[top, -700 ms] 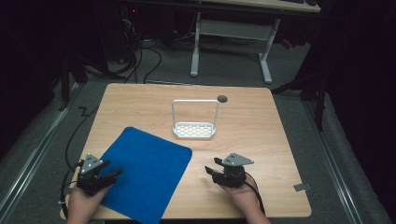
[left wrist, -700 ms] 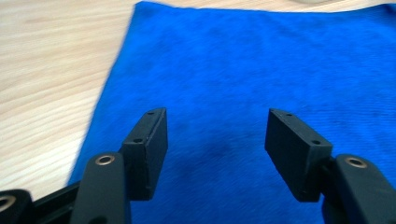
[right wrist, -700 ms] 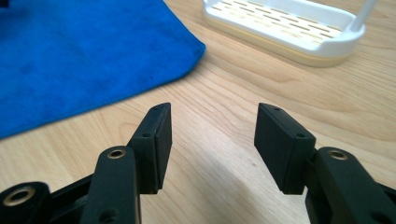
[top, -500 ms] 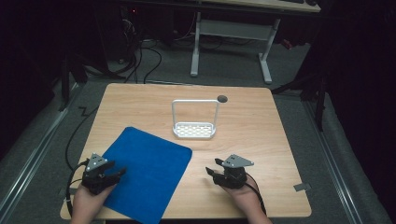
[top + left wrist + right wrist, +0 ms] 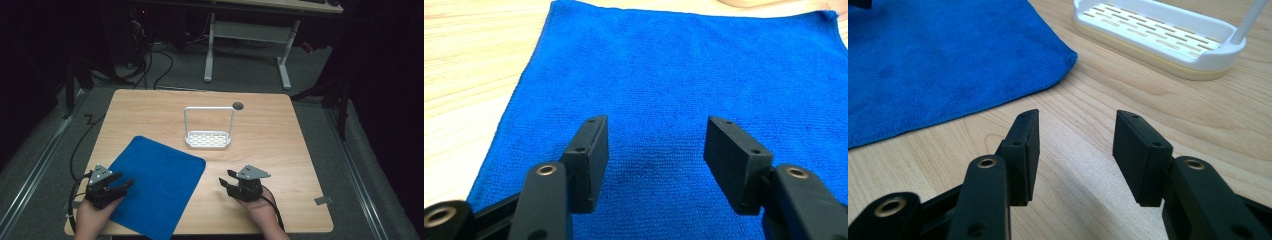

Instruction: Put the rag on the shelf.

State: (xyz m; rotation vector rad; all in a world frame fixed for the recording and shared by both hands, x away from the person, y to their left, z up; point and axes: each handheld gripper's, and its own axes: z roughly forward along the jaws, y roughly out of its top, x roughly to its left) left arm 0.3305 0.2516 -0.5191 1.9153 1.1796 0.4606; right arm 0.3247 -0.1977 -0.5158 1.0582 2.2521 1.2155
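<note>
A blue cloth (image 5: 155,187) lies flat on the near-left part of the wooden table (image 5: 280,145). My left gripper (image 5: 125,185) hovers over the cloth's left edge, jaws open. In the left gripper view the cloth (image 5: 684,65) spreads under my open left gripper (image 5: 656,125), with nothing between the pads. My right gripper (image 5: 225,181) rests low over bare wood to the right of the cloth, also open. In the right gripper view my right gripper (image 5: 1078,117) is empty, with the cloth's corner (image 5: 938,65) ahead on the left and a white slotted rack (image 5: 1158,35) ahead on the right.
The white rack (image 5: 208,139) with its tall hoop handle stands at the table's middle. A small dark hole (image 5: 238,105) sits behind it. Beyond the table are another desk's white legs (image 5: 210,50) and cables on the floor (image 5: 150,65).
The left gripper has edged slightly to the right, onto the cloth's left edge. The right gripper, the cloth and the rack have stayed where they were.
</note>
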